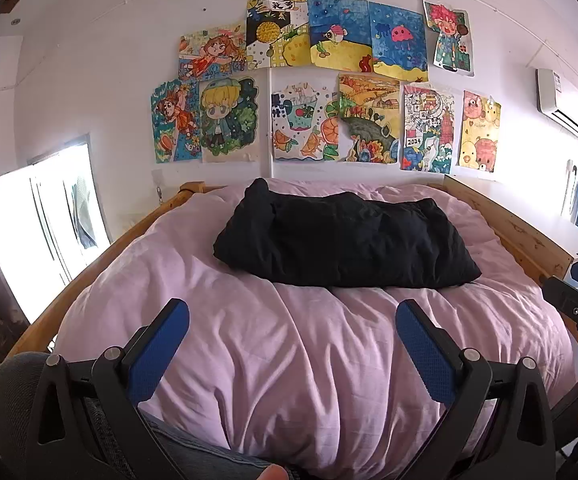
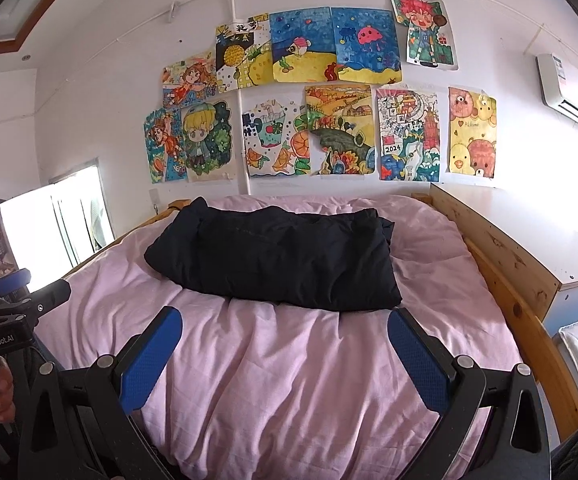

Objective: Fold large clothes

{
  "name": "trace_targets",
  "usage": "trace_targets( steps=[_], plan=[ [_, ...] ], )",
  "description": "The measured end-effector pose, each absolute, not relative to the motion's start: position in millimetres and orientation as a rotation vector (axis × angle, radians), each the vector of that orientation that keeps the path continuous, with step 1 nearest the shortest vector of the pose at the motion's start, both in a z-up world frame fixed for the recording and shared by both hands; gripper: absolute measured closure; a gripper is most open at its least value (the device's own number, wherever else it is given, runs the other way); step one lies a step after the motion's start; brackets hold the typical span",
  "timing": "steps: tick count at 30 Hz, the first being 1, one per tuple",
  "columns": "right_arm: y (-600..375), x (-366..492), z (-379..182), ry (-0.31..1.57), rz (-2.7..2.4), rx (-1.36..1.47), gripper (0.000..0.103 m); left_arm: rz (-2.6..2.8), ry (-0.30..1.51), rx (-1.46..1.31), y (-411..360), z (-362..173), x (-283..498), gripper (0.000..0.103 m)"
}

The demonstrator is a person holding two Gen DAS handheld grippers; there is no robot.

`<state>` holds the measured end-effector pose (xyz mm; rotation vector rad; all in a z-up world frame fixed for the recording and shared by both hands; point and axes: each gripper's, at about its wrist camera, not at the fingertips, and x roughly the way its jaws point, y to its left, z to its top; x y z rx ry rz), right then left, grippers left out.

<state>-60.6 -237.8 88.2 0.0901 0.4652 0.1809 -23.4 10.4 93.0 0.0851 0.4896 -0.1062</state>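
A black garment [image 1: 341, 240] lies folded into a thick bundle across the far middle of the pink duvet [image 1: 289, 360]; it also shows in the right wrist view [image 2: 277, 256]. My left gripper [image 1: 293, 320] is open and empty, held above the near part of the duvet, well short of the garment. My right gripper [image 2: 285, 324] is open and empty too, above the duvet [image 2: 289, 380] just in front of the garment's near edge. The right gripper shows at the left wrist view's right edge [image 1: 577, 300].
A wooden bed frame [image 2: 509, 280] runs along the right side, with a white cabinet [image 2: 549, 240] beyond it. Children's drawings [image 1: 309, 80] cover the wall behind the bed. A bright window [image 1: 41, 220] is at the left, an air conditioner [image 1: 565, 100] at upper right.
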Motion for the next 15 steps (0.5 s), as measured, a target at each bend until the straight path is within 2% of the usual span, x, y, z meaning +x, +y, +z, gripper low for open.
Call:
trace_targets(
  steps=[15],
  plan=[
    [-237.8, -60.4, 88.1, 0.465, 0.181, 0.091, 0.000, -0.101, 0.490, 0.084, 18.0, 92.7, -24.2, 0.001]
  ],
)
